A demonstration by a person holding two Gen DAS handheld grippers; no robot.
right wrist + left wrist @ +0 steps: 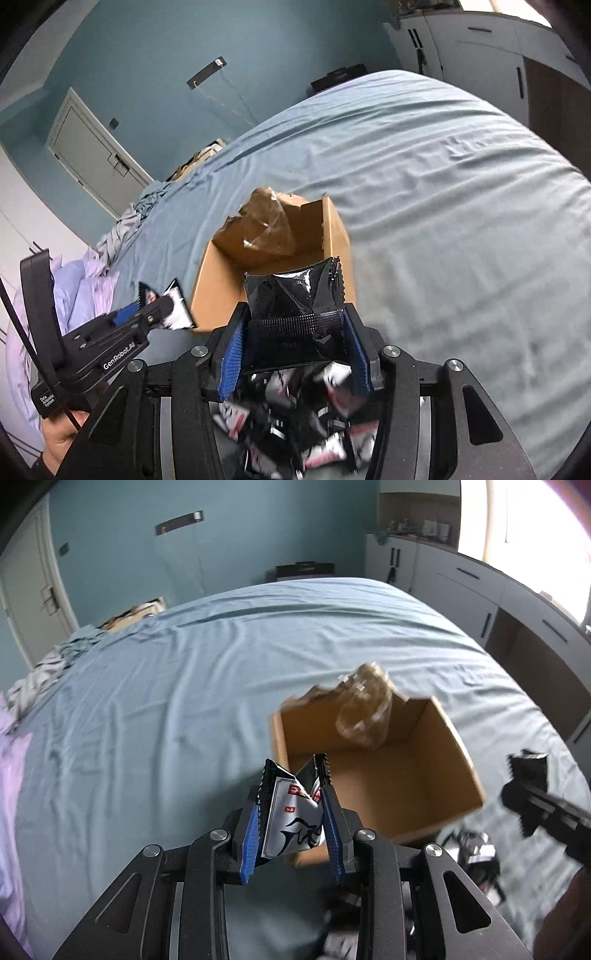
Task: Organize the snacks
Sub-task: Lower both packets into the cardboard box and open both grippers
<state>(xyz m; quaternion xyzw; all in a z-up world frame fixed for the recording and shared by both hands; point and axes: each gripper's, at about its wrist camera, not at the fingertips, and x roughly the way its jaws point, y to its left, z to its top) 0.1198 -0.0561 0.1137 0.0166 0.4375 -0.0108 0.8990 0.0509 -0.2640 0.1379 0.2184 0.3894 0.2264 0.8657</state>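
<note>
The white-and-black snack packet (291, 819) sits pinched between my left jaws, its serrated top edges standing up past the blue pads, the wrapper creased and bowed in the narrow gap. My left gripper (291, 812) holds it just at the near corner of the cardboard box (454, 746), over the box's near wall and the blue sheet. In my right gripper (295, 343) a black snack packet (295, 295) is clamped crosswise — its glossy body bulges upward and its crimped seam runs flat between the pads, so those jaws stand at a middling width, closed on the wrapper. That packet hangs in front of the box's near wall as the right camera sees it. The box is open at the top, brown inside, and I see only bare cardboard on the part of its floor that shows; a crumpled piece of clear plastic tape (266, 225) clings to its torn far edge. Below my right jaws lies a heap of more snack packets (317, 435) in black, white and red, blurred, on the bed (155, 709). The bed is covered with a wrinkled pale blue sheet, and the box stands on it. Lilac bedding (74, 288) is bunched at the left edge. Beyond are a teal wall, a white door (92, 155) and white cabinets (461, 587).
</note>
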